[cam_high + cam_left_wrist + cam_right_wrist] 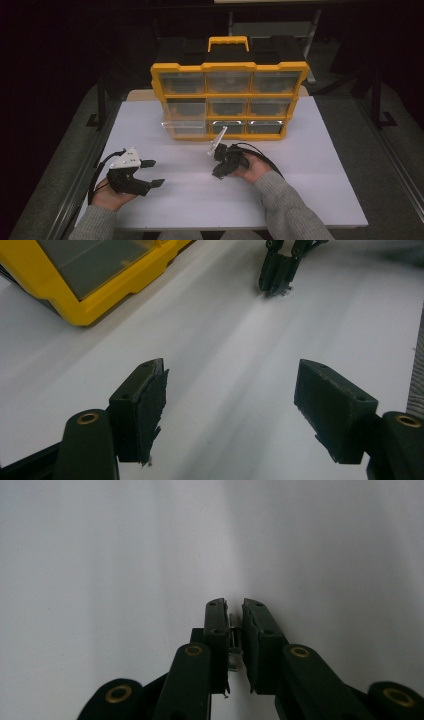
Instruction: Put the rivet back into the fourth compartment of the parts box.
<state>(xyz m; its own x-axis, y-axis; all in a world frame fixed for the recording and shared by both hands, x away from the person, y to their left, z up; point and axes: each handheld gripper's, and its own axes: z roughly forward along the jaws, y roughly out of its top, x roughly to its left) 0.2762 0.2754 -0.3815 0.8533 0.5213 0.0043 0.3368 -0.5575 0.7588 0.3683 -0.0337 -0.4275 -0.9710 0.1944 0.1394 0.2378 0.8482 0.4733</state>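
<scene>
Grip-wise, my left gripper (152, 173) sits near the front edge of the table (300, 200), jaws spread wide w/ nothing between them. Right gripper (235, 611) is further in, jaws nearly together, pinching a small metal part (233, 645) just above the tabletop. Hard to tell what the part is, it's tiny & edge-on. Risk imo: it's thin and caught only by the pads, so it could slip or twist out if I tilt. Further back, the yellow organizer (230, 100) has its bottom-left drawer (185, 129) pulled out, and a careless swing could clip it.
</scene>
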